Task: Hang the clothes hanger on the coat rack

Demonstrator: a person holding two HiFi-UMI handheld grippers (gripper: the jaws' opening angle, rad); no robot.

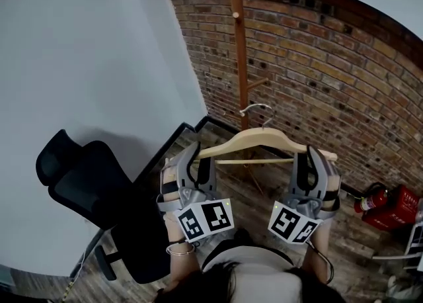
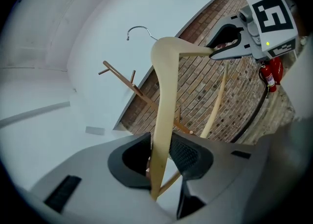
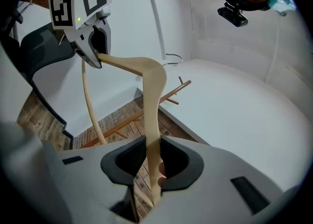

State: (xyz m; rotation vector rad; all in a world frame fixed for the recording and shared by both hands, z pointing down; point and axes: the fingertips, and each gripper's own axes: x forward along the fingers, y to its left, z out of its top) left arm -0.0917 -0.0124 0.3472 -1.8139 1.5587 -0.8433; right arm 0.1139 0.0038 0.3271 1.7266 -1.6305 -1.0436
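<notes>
coat rack (image 1: 238, 43) top cut off, base behind clothes hanger (image 1: 264, 137)

Grey left gripper (image 1: 195, 156), right gripper (image 1: 316, 159) bear marker cubes (image 1: 206, 219); perhaps a bangle (image 1: 180, 249).

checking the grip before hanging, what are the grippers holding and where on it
One wooden clothes hanger, held by both: left gripper on its left arm's end, right gripper on its right arm's end.

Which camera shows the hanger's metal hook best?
Left gripper view: the hook of the hanger stands clear against the white wall. The head view shows it against the brick wall near the coat rack; the right gripper view shows it small.
</notes>
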